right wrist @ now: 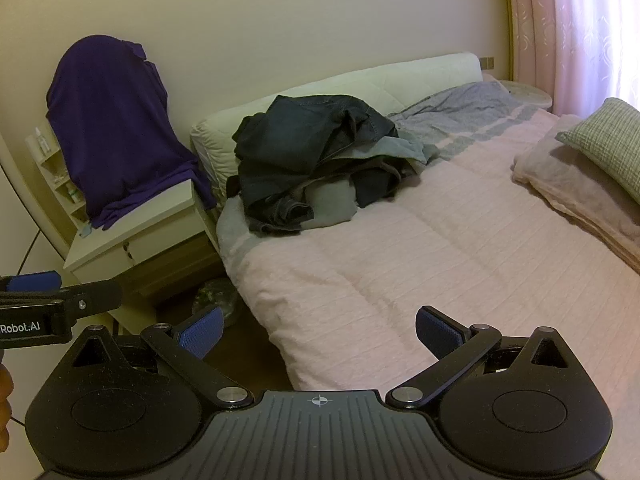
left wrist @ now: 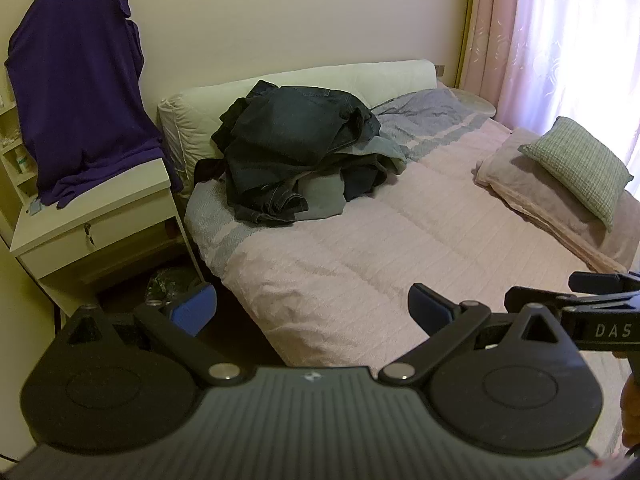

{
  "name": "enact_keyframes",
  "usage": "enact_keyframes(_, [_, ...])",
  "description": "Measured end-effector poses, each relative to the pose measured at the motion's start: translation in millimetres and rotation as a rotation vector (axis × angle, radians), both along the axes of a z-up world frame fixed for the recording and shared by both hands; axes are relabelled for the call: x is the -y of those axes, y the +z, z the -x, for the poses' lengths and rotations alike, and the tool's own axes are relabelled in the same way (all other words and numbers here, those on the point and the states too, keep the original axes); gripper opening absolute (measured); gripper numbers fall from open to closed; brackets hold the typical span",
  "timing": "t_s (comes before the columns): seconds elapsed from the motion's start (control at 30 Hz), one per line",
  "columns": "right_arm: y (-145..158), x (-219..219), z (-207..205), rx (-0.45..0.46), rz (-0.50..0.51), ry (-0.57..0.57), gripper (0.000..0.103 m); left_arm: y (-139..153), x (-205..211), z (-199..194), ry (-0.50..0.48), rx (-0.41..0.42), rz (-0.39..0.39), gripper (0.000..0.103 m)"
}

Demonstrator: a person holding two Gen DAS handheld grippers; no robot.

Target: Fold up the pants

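Pants: dark heap at the bed's head end, against the headboard, near its left edge. Left gripper: fingers spread wide, nothing between them, over the foot edge. Right gripper: likewise spread, holding nothing. Cushion: right edge.

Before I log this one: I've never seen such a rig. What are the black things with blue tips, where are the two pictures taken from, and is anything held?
They are two handheld grippers; a person carries one in each hand, and each has a camera looking forward along its two blue-padded fingers. One picture is from the left gripper, the other from the right gripper; each also glimpses the other at its edge. Both stand wide open and hold nothing. Ahead is a bed with a pink cover. On it, near the headboard, lies a heap of dark pants, untouched; a green pillow lies to the right. A purple cloth drapes something on the nightstand.
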State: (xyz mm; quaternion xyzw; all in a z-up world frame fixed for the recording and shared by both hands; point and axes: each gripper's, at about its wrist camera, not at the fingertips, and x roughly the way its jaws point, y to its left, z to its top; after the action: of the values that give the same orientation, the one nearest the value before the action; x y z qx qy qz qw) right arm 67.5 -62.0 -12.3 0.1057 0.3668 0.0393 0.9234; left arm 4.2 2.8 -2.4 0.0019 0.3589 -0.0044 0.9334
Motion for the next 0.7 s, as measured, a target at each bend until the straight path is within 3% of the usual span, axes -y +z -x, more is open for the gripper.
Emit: enact_keyframes(0.7, [5.0, 11.2, -1.2, 0.009, 0.007, 0.003, 0.101, 2.2, 14.5, -9.1, -0.013, 0.004, -0.005, 0.101])
